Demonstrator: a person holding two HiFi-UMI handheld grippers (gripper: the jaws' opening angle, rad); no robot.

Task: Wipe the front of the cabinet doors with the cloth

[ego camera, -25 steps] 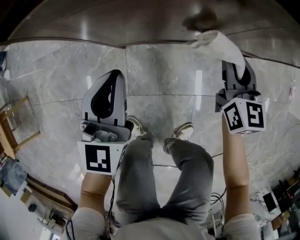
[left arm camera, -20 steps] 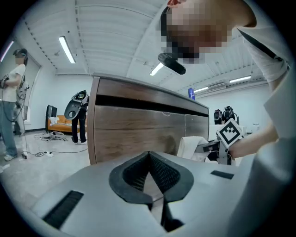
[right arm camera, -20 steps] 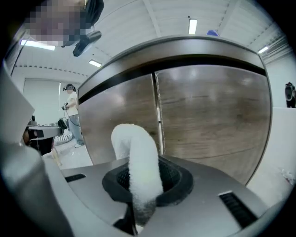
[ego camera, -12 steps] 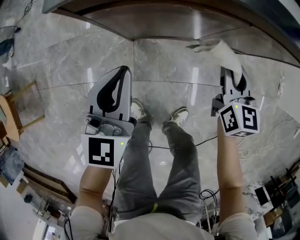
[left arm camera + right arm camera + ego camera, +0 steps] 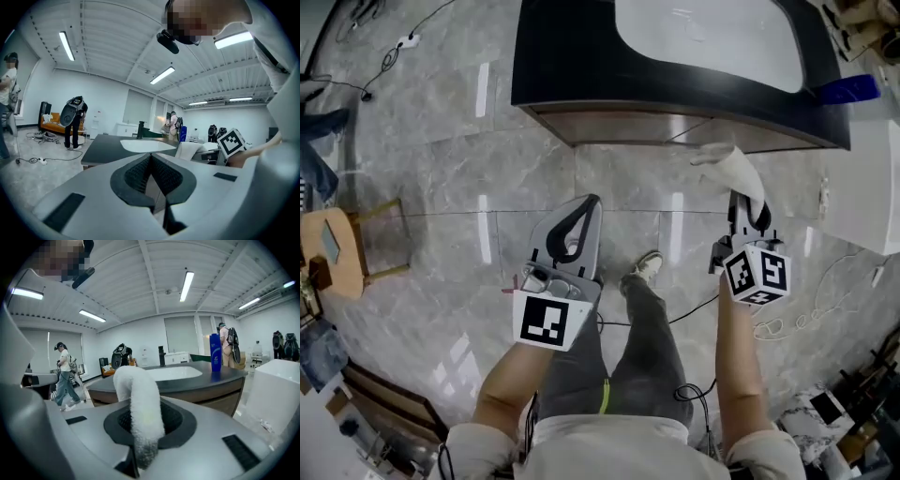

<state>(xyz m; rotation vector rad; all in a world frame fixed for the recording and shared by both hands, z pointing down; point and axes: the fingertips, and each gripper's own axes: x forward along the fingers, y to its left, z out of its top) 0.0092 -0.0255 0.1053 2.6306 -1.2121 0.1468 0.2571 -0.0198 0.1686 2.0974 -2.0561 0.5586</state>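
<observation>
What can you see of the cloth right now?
The cloth is white and fluffy like terry, bunched into a thick roll. The right tool is shut on one end; the rest rises from the jaws, arches over and droops free. Its loose end points toward the brown cabinet front; contact there cannot be judged.

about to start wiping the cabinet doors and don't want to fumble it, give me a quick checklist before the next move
1. Cloth clamped in right gripper: ok, jaws shut on it.
2. Enough cloth free past the jaws: ok, a long end sticks out.
3. Cloth against the cabinet doors: not ok, held short of them.
4. Left gripper out of the way: ok, shut and empty, off to the left.
5. Cable on the floor by the feet: not ok, mind it when stepping in.
6. Where the doors are dirty: cannot tell.
</observation>
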